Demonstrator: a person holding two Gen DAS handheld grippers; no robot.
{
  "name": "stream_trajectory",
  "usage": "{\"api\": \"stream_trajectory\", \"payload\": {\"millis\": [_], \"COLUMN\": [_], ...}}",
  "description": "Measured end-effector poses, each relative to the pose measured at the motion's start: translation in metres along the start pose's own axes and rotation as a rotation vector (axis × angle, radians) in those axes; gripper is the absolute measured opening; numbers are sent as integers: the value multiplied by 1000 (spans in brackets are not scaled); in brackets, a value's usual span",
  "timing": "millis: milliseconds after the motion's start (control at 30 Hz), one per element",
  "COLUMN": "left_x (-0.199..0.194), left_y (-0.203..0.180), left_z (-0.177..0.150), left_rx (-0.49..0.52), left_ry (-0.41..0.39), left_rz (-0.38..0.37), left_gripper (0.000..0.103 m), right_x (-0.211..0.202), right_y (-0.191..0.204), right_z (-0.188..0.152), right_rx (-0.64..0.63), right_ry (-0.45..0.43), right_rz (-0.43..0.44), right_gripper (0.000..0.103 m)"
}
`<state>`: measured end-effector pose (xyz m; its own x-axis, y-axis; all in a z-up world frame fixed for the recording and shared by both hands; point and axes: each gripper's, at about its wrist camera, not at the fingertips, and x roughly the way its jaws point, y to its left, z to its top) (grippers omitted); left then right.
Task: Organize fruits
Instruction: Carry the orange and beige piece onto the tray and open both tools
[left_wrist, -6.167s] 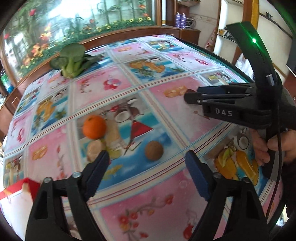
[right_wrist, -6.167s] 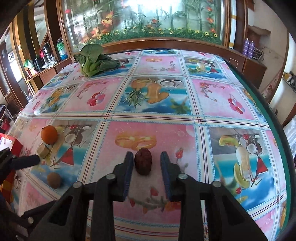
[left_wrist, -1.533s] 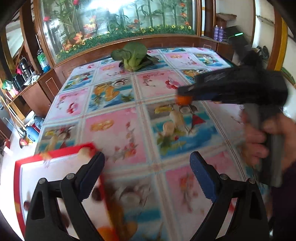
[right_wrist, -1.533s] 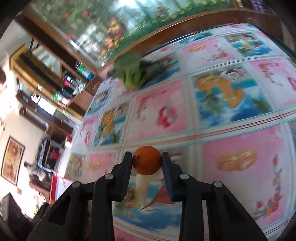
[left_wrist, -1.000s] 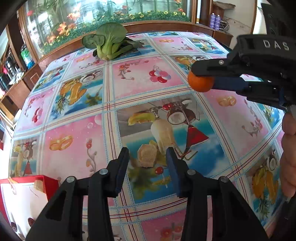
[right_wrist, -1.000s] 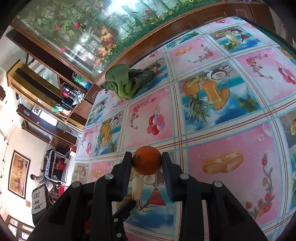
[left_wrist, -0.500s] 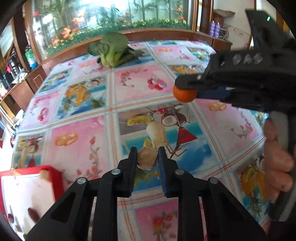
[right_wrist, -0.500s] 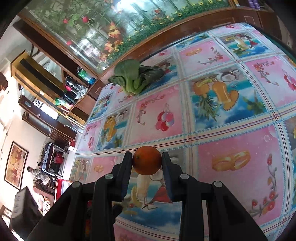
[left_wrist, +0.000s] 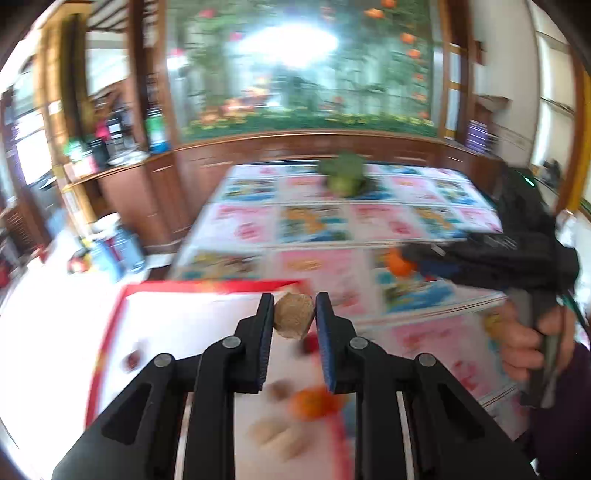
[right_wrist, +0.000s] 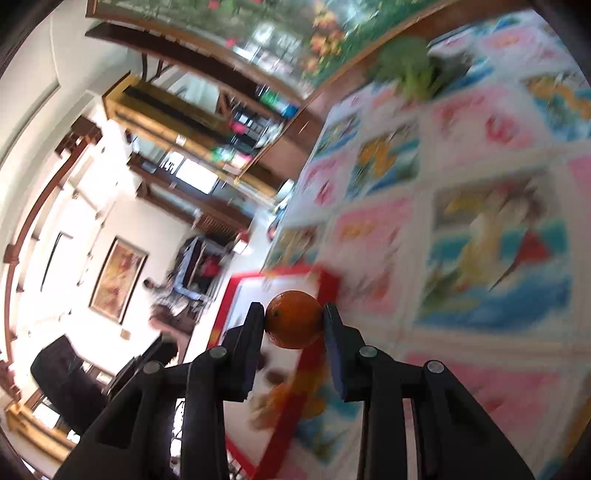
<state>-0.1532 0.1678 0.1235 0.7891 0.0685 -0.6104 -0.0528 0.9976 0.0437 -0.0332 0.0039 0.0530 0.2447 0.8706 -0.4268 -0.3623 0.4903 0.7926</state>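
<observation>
While carrying toward red-rimmed tray (left_wrist: 110, 325), left wrist view: left gripper (left_wrist: 294, 317) clamped on tan lumpy fruit (left_wrist: 293, 319), held above tray's far edge for drop-in; fruits already inside tray. Right wrist view: right gripper (right_wrist: 294, 325) pinching orange (right_wrist: 293, 324), poised near tray's corner, likely next deposit.

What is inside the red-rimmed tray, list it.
Blurred: inside the red-rimmed tray lie an orange, pale tan pieces and small dark fruits. The left gripper covers part of its floor.
</observation>
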Motion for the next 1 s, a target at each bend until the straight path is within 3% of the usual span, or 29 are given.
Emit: {"api": "stream_trajectory", "payload": {"millis": [200,500,733,1000], "left_x": [-19,-27,-20,-9], "left_y": [67,98,109,119], "left_z": [-36,-91,-102,-106], "left_rx": [-75,-142,-166,-183], "left_ry": [15,83,88,96], "left_rz": [144,127,159,222], "left_gripper": [24,24,25,25], "right_x": [44,83,104,123], "right_y": [52,92,115,123], "right_z": [-41,-75,-115,-135], "right_rx": [-114,-249,-441,-549], "right_ry": [130,188,171,167], "right_rz": [-10,-76,-225,-294], "right_gripper": [31,31,31,31]}}
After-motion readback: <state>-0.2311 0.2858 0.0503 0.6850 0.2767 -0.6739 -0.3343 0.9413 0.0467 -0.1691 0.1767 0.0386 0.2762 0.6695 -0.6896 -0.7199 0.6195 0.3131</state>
